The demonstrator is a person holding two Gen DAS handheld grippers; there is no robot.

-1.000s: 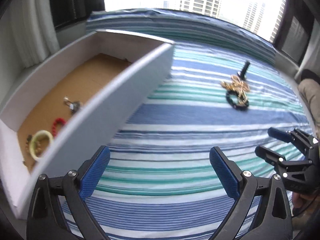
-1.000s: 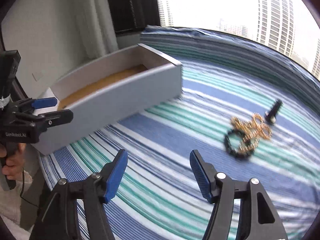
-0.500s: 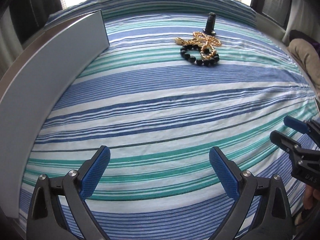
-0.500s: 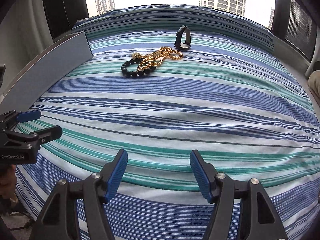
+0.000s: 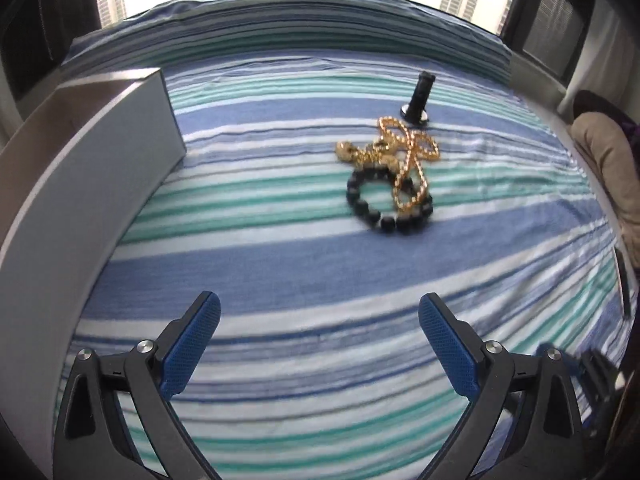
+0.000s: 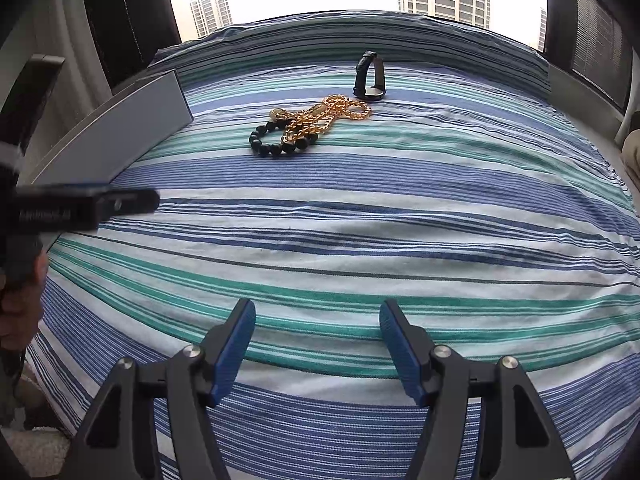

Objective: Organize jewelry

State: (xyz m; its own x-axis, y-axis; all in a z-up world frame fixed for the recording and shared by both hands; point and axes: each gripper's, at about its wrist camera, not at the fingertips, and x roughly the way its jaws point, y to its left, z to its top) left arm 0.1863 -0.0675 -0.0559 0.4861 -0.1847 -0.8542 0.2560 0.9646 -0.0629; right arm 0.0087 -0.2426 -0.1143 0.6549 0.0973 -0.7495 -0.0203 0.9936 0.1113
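Observation:
On the striped bedspread lies a pile of jewelry: a black bead bracelet (image 5: 386, 204) (image 6: 276, 140) tangled with a gold chain (image 5: 404, 160) (image 6: 324, 118), and behind them a black watch (image 5: 420, 98) (image 6: 370, 78) standing on its edge. My left gripper (image 5: 319, 322) hovers open over the bedspread, well short of the pile, nothing between its blue pads. My right gripper (image 6: 318, 326) also stands open and empty, farther back from the jewelry. From the right wrist view the left gripper's blurred body (image 6: 76, 208) reaches in from the left edge.
A grey-walled drawer box (image 5: 80, 192) (image 6: 120, 136) stands on the bed at the left; its inside is hidden. A person's hand (image 6: 20, 300) holds the left tool. A beige cushion (image 5: 608, 168) lies at the right edge, windows behind the bed.
Both views swung from the drawer box toward the jewelry pile. The left gripper kept moving closer to the pile; the right gripper stayed put over the last half second. Both jaws kept their width.

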